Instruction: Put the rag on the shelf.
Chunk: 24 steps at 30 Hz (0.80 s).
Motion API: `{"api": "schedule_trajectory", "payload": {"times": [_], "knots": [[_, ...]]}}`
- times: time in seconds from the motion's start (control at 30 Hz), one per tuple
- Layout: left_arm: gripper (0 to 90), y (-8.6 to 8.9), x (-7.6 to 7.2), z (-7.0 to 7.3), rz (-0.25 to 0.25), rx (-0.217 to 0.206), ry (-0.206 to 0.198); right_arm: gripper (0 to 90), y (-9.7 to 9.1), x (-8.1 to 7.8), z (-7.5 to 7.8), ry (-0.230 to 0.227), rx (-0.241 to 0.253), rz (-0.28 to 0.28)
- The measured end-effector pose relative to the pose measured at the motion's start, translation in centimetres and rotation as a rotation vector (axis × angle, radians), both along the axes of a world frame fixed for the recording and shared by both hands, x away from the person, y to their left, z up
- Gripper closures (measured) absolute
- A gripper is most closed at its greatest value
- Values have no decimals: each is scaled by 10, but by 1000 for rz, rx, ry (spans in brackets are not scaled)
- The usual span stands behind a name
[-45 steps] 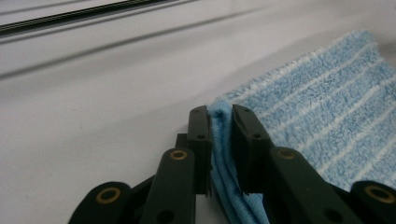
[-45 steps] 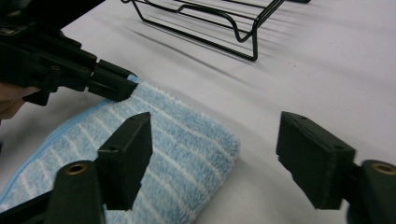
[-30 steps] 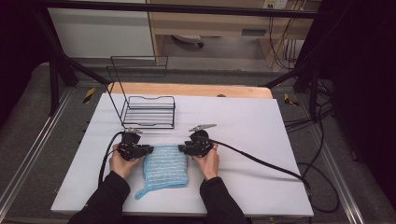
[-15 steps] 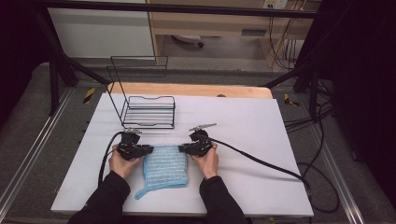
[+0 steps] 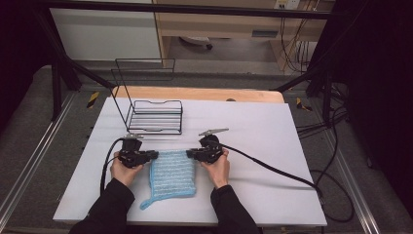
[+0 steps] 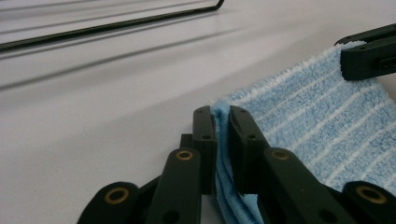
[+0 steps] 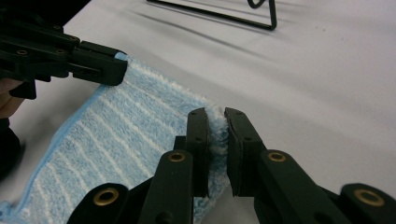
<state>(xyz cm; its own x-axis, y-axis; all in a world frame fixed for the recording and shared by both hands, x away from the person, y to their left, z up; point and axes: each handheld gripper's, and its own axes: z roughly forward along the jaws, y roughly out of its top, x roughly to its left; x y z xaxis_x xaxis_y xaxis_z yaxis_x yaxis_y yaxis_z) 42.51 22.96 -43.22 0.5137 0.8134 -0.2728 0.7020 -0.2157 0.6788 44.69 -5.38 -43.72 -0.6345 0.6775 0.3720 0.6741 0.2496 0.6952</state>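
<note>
A light blue striped towel lies flat on the white table, with a loop at its near left corner. My left gripper pinches the towel's far left corner. In the left gripper view its jaws have just been closing and now press on the folded edge of the towel. My right gripper holds the far right corner. In the right gripper view its jaws have also just been closing and squeeze the towel. Both grippers lie low on the table, pointing at each other.
A black wire rack stands just behind the towel, toward the table's far left. Cables trail from both grippers; the right cable runs across the table to its right edge. A wooden board lines the far edge.
</note>
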Motion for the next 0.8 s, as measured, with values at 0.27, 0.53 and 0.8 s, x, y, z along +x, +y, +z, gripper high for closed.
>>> {"api": "schedule_trajectory", "payload": {"times": [0.27,0.53,0.8], "knots": [[814,3,-14,12,-4,-34,-53,809,-2,-12,10,-51,17,-1],[814,6,-27,25,-10,-59,-100,810,-4,-23,19,-105,41,-2],[814,6,-36,41,-6,-84,-160,810,-8,-34,34,-156,91,-10]]}}
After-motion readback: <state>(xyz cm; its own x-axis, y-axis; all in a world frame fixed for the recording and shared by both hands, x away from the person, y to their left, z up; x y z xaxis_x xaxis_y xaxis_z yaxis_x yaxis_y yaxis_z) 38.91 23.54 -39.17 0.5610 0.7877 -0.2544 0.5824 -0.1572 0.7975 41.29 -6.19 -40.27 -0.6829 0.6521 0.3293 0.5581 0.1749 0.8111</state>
